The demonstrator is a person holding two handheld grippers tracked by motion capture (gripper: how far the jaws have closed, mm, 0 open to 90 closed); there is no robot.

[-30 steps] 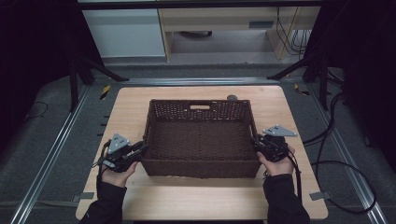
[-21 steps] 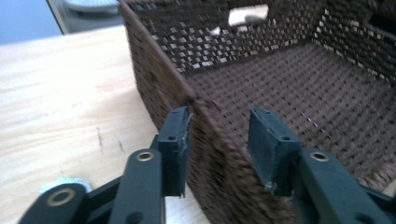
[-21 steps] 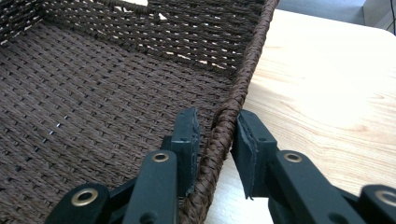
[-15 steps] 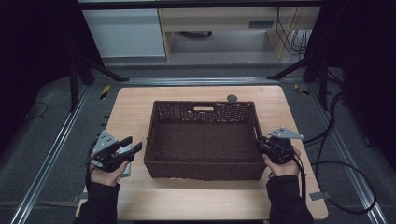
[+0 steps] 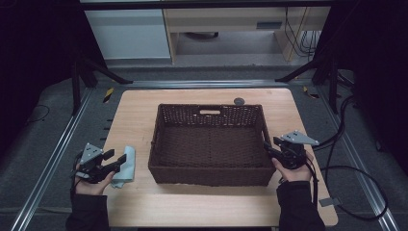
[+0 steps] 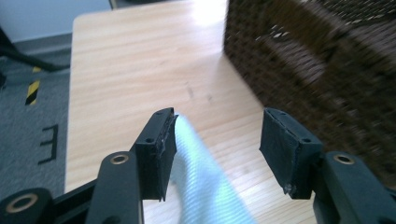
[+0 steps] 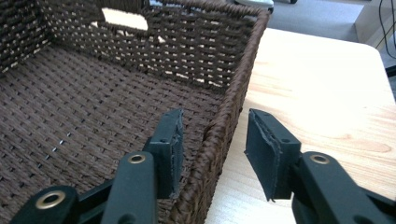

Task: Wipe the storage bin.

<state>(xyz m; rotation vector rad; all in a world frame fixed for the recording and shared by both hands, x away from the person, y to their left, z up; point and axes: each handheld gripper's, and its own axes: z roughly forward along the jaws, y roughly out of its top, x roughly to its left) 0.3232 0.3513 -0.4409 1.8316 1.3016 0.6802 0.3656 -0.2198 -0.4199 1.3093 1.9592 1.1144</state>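
A dark brown woven basket (image 5: 210, 144) stands empty in the middle of the wooden table (image 5: 202, 204). In the right gripper view, my right gripper (image 7: 212, 149) is open with its jaws on either side of the basket's (image 7: 93, 107) right rim, one inside and one outside. My left gripper (image 5: 117, 158) is open at the table's left side, apart from the basket. A light blue cloth (image 5: 125, 166) lies on the table under it. In the left gripper view the cloth (image 6: 205, 186) runs between the jaws of the left gripper (image 6: 217, 140) and brushes the left pad.
A small dark round object (image 5: 238, 101) sits on the table behind the basket. The basket's back wall has a handle cutout (image 5: 210, 111). Metal rails (image 5: 62, 144) and cables (image 5: 356, 168) flank the table. Bare wood lies in front of the basket.
My left gripper has pulled away from the basket's left wall toward the table's left edge, and the blue cloth now shows beneath it. The right gripper has shifted slightly right.
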